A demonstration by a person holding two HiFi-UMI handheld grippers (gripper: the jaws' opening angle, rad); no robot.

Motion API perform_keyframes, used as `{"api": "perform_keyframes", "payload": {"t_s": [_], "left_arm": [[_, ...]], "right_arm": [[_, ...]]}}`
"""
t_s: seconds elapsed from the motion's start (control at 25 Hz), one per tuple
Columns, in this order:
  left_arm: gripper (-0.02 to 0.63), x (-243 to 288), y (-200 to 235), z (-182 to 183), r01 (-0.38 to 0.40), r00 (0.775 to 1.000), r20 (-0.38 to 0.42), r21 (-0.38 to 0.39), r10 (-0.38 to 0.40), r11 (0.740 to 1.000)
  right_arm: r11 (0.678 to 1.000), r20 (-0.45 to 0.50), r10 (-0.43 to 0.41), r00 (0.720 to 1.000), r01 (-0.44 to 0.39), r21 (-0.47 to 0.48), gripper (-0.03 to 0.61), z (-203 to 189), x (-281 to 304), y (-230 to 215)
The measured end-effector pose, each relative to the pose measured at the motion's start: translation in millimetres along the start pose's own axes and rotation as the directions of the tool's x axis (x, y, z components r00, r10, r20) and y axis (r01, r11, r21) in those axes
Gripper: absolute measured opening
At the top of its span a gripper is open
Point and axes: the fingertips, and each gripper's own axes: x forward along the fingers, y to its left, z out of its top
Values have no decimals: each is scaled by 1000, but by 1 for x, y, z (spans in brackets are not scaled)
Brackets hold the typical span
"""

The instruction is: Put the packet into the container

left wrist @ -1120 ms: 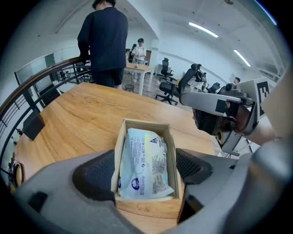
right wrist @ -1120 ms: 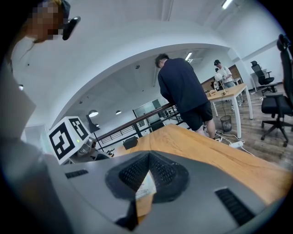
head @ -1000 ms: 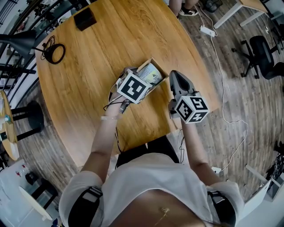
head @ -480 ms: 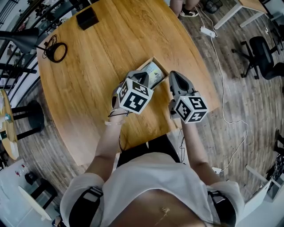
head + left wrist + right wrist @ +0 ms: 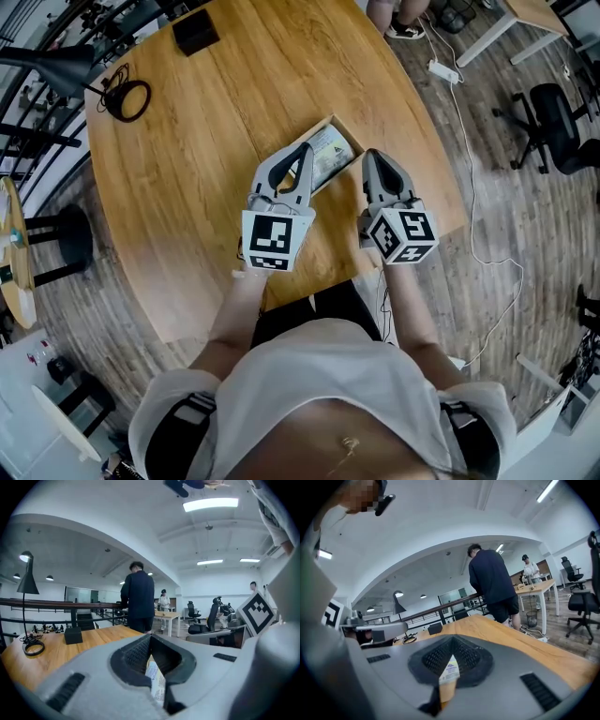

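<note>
Just inside the near edge of the table (image 5: pixel 187 187), two grippers hover side by side, the left gripper (image 5: pixel 302 157) and the right gripper (image 5: pixel 373 161), each with jaws together on nothing. Bare wood lies open to the left and far. Just beyond their tips, one open cardboard container (image 5: pixel 347 134) holds the one packet (image 5: pixel 328 152), pale with greenish print, lying flat. Far left sit one cable coil (image 5: pixel 127 98) and one black box (image 5: pixel 195 33).

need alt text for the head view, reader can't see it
Seen from above, a person at a round wooden table holds the left gripper over, and the right gripper beside, an open cardboard container with a printed packet lying inside. A coiled cable and a small black box sit near the table's far edge.
</note>
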Motion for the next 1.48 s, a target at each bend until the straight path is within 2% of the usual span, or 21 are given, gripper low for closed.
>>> {"api": "perform_keyframes", "payload": {"t_s": [0.16,0.28,0.36,0.68,1.04,1.2,1.48], "left_arm": [[6,-14,8,6,-22,998,65,-67,26,998],[6,-22,17,7,-40,995,85,-139,52,990],[6,-27,22,5,-58,994,85,-154,72,986],[6,-41,28,0,-79,993,72,-153,91,985],[6,-39,13,-4,-22,999,40,-73,25,997],[6,-36,6,-13,7,1000,-7,-51,-7,999],[6,-30,7,-24,1,998,-56,-125,-8,992]], "right_arm": [[1000,23,-1,1000,1,-27,11,3,-5,7],[999,28,8,1000,-7,-44,11,5,-7,13],[999,30,11,999,-9,-49,11,5,-7,16],[998,29,17,999,-15,-65,11,6,-12,29],[998,28,12,1000,-11,-67,11,4,-14,34],[998,22,10,1000,-9,-69,11,3,-15,35],[997,23,4,1000,-3,-72,11,5,-19,33]]}}
